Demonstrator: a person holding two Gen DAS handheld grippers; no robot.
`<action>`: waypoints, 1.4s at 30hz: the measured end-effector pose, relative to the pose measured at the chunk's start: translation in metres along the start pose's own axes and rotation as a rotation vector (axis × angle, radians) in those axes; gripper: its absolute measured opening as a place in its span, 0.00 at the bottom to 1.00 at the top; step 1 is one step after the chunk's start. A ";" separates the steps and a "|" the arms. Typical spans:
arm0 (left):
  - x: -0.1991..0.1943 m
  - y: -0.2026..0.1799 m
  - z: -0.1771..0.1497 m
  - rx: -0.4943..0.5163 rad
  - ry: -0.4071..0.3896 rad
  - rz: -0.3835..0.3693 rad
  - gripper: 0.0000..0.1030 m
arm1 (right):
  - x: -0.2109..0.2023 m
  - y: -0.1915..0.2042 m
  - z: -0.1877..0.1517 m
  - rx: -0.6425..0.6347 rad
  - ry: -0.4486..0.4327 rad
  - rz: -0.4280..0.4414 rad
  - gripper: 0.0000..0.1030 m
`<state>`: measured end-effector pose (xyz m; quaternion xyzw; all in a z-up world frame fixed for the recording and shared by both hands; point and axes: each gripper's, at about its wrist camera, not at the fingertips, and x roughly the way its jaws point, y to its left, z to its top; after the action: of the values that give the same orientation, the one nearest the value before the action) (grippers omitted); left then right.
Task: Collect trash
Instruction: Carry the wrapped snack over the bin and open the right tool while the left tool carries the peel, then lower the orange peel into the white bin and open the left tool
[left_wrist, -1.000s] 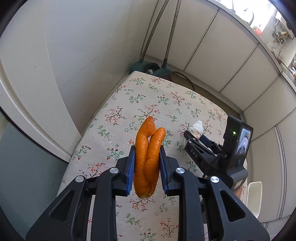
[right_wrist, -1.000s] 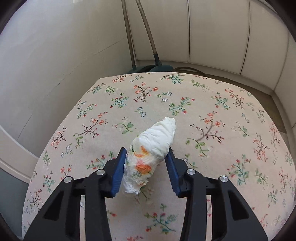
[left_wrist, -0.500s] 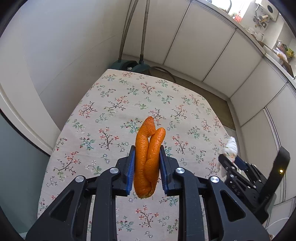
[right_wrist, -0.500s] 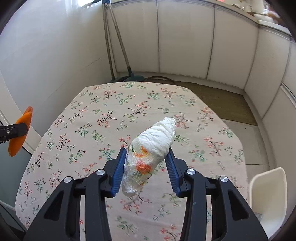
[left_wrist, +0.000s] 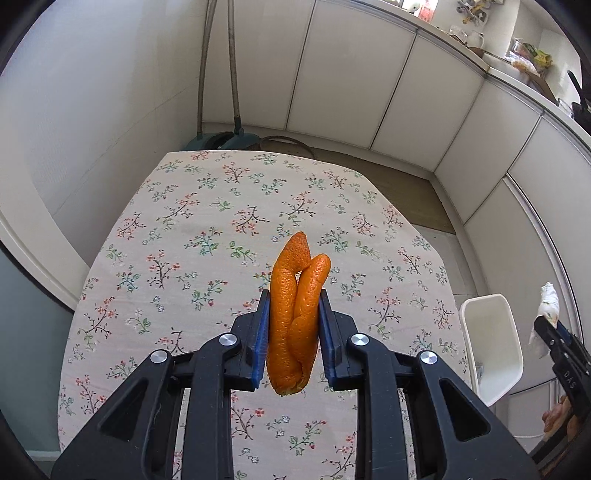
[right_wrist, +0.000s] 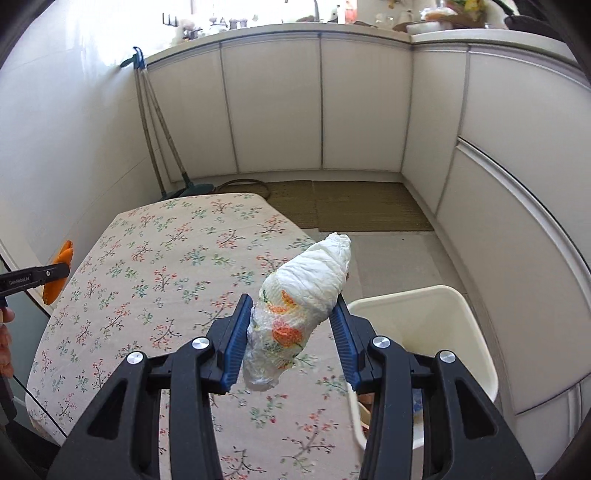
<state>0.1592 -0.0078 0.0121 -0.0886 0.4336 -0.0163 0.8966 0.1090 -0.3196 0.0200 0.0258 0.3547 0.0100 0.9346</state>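
Your left gripper (left_wrist: 291, 325) has its fingers clamped narrow on the peel (left_wrist: 295, 317), an orange strip folded double, standing upright between the blue pads (left_wrist: 260, 338). It hangs in the air above the table (left_wrist: 207, 236), approx over the middle of the floral cloth, not touching it. In the right wrist view the same peel (right_wrist: 58, 273) shows small at the table's left edge, w/ the left gripper (right_wrist: 51, 275) seen side-on.

Your right gripper (right_wrist: 291, 332) has its fingers pinched on the wad (right_wrist: 301, 295), a crumpled white tissue w/ orange and green print, tilted so its tip leans up and right. It sits over the table's right edge (right_wrist: 295, 424), just beside the bin (right_wrist: 476, 332). In the left wrist view the wad (left_wrist: 546, 310) and right gripper (left_wrist: 546, 326) show past the table's right side, on the far side of the bin (left_wrist: 491, 343).

The bin is white, open-topped, standing on the floor right against the table's right side. Something sits low inside it, but I can't tell what.

Two broom handles (right_wrist: 155, 125) lean on the wall beyond the table's far end, w/ white cabinets (right_wrist: 273, 110) and a brown mat (right_wrist: 351, 203) behind.
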 end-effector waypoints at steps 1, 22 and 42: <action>0.002 -0.005 -0.001 0.011 0.002 -0.002 0.22 | -0.005 -0.008 -0.001 0.009 -0.005 -0.011 0.42; 0.018 -0.133 -0.044 0.168 0.010 -0.118 0.22 | -0.017 -0.148 -0.039 0.179 0.008 -0.273 0.73; 0.018 -0.341 -0.061 0.417 0.014 -0.365 0.23 | -0.062 -0.247 -0.069 0.413 -0.052 -0.469 0.85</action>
<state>0.1391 -0.3540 0.0198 0.0213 0.4041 -0.2672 0.8746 0.0165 -0.5659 -0.0041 0.1327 0.3214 -0.2789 0.8952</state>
